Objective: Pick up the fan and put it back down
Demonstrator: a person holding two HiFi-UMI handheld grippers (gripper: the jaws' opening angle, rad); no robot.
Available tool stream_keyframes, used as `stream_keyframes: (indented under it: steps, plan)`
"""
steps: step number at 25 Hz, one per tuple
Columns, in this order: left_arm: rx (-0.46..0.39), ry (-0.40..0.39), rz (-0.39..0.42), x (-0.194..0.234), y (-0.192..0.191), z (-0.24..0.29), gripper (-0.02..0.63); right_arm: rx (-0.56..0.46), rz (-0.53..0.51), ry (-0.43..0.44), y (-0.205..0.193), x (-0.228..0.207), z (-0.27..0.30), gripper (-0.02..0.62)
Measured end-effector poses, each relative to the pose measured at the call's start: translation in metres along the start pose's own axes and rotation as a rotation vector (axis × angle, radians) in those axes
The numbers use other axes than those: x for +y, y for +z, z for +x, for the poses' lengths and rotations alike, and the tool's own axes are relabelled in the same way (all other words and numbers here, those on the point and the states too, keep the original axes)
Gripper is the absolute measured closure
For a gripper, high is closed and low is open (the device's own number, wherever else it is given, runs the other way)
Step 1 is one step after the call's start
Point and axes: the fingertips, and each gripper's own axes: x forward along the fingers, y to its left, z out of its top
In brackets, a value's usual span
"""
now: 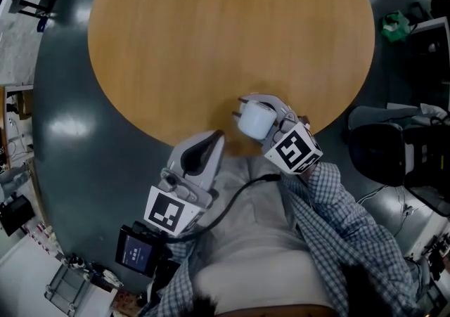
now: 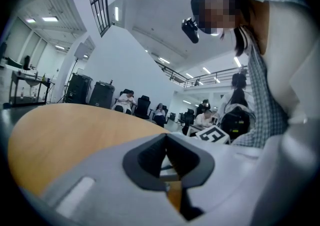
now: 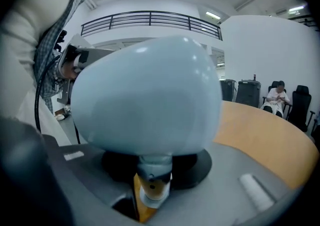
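A small pale-blue fan (image 1: 254, 120) with a rounded head sits over the near edge of the round wooden table (image 1: 232, 34). My right gripper (image 1: 271, 115) is shut on it. In the right gripper view the fan's head (image 3: 145, 94) fills the frame, and its short neck (image 3: 154, 170) is clamped between the jaws of the right gripper (image 3: 152, 190). Whether its base touches the wood I cannot tell. My left gripper (image 1: 219, 136) lies just left of the fan at the table's rim. In its own view the left gripper (image 2: 167, 170) is shut with nothing in it.
A black chair with a bag (image 1: 383, 154) stands to the right of the table, and a green object (image 1: 396, 25) lies on the floor beyond it. A small screen device (image 1: 137, 251) hangs at the lower left. A black cable (image 1: 239, 192) runs across the person's lap.
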Motion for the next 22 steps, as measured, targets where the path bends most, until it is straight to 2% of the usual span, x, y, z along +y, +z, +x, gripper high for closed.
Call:
stream_keyframes:
  steps: [3, 7, 12, 18, 22]
  plan:
    - [-0.004, 0.001, 0.006, -0.003, 0.001, -0.004, 0.606, 0.001, -0.006, -0.011, 0.000, 0.002, -0.003, 0.471]
    - [0.002, -0.008, -0.005, 0.002, 0.006, -0.005, 0.606, -0.021, 0.034, -0.005, 0.003, 0.002, 0.006, 0.402]
    - [0.030, -0.015, -0.001, -0.002, -0.002, 0.010, 0.606, 0.002, 0.057, -0.014, -0.015, -0.006, -0.007, 0.376]
    - [0.050, -0.051, 0.008, -0.002, 0.003, 0.005, 0.606, 0.034, 0.123, -0.085, -0.024, -0.002, -0.035, 0.367]
    - [0.056, -0.075, 0.022, -0.004, 0.010, 0.001, 0.606, 0.017, 0.210, -0.161, -0.024, -0.001, -0.056, 0.368]
